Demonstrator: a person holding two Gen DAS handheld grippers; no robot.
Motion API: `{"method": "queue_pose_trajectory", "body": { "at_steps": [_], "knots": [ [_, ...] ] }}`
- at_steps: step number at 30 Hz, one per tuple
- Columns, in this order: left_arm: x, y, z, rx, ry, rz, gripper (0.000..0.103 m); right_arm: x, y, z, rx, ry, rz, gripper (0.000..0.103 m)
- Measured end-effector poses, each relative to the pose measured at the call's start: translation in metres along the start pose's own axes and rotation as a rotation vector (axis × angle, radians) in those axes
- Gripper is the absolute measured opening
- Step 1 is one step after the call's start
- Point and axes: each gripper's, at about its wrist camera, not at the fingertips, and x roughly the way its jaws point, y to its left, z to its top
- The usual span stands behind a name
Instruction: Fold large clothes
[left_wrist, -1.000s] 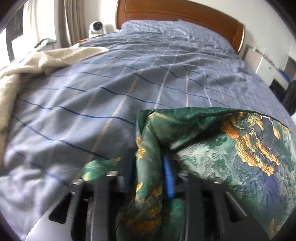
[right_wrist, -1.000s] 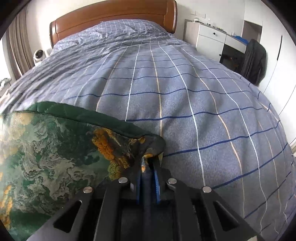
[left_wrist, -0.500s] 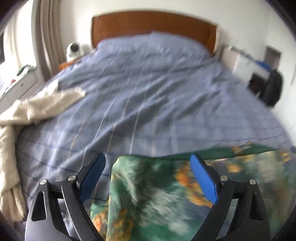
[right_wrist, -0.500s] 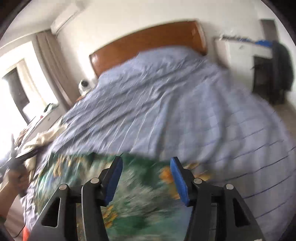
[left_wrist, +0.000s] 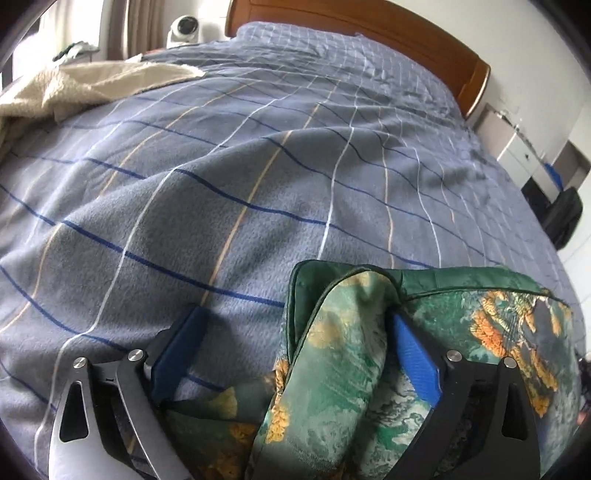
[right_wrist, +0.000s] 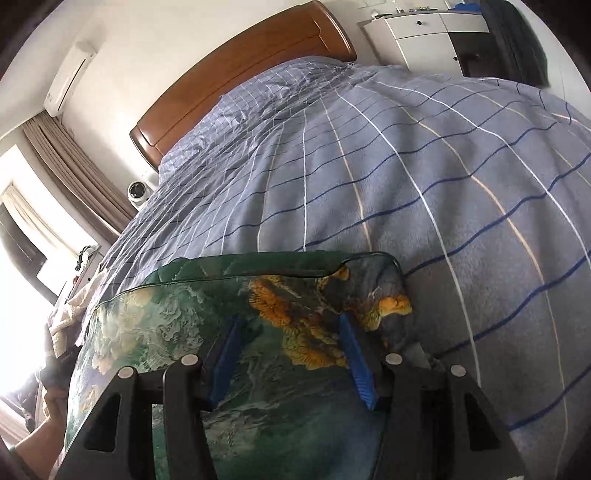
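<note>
A bed under a grey-blue checked cover filled both views, its wooden headboard at the far end. A cream blanket lay bunched at the far left edge of the bed. On the near part of the cover lay the task's thing, a green garment printed with orange and pale patches, already doubled over, with a piped edge running along its far side.

The left gripper stood spread wide and its jaws were opening; a raised fold of the garment stood between the blue pads, brushing the right one at most, with the left pad over bare cover. The right gripper stood about half spread over the garment's near right corner, flat cloth under it and nothing pinched.

By my reading, both corners had just been let go and the step in hand was settling this fold. To do it well, the left-hand ridge of cloth probably needed flattening so the layers would lie flush, and the two far corners ought to be lined up before any next fold; a fresh grip would best take both layers close to the edge, since this smooth fabric looked likely to slip.

There were no containers on the bed. White drawers stood by the far right wall, all closed, so their contents could not be seen.
</note>
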Motion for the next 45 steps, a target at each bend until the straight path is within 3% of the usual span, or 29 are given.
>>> {"method": "queue_pose_trajectory", "body": {
  "at_steps": [6, 8, 10, 13, 17, 21, 26, 28, 33, 37, 40, 45],
  "knots": [
    [-0.001, -0.005, 0.009, -0.004, 0.069, 0.021, 0.099, -0.002, -0.006, 0.0, 0.031, -0.003, 0.023, 0.054],
    [-0.017, -0.009, 0.018, 0.001, 0.118, 0.038, 0.091, -0.002, -0.005, 0.001, 0.032, 0.0, 0.023, 0.054],
    [-0.052, -0.018, 0.022, 0.046, 0.061, 0.03, 0.088, -0.001, -0.004, 0.002, 0.034, 0.001, 0.025, 0.054],
    [-0.12, -0.054, 0.014, 0.162, -0.063, -0.032, 0.093, -0.002, -0.005, 0.002, 0.033, 0.001, 0.023, 0.054],
    [-0.16, -0.135, -0.005, 0.364, -0.094, -0.168, 0.1, -0.002, -0.005, 0.003, 0.027, 0.002, 0.016, 0.055],
    [-0.123, -0.202, -0.013, 0.472, -0.012, -0.207, 0.1, -0.002, -0.003, 0.003, 0.023, 0.001, 0.009, 0.055],
    [-0.006, -0.246, -0.038, 0.546, 0.144, -0.009, 0.103, 0.0, -0.002, 0.004, 0.019, 0.004, 0.0, 0.055],
    [0.015, -0.243, -0.053, 0.548, 0.167, -0.009, 0.103, 0.0, -0.002, 0.004, 0.02, 0.003, 0.001, 0.055],
    [-0.011, -0.246, -0.056, 0.596, 0.161, -0.008, 0.101, 0.002, -0.002, 0.003, 0.022, 0.003, 0.002, 0.055],
    [-0.063, -0.24, -0.082, 0.686, 0.148, -0.088, 0.101, 0.001, -0.003, 0.003, 0.027, -0.001, 0.01, 0.055],
    [-0.062, -0.234, -0.106, 0.68, 0.157, -0.089, 0.102, 0.001, -0.004, 0.002, 0.029, -0.001, 0.012, 0.055],
    [-0.045, -0.231, -0.106, 0.616, 0.162, -0.125, 0.102, -0.001, -0.004, 0.002, 0.027, 0.002, 0.006, 0.055]
  ]
}}
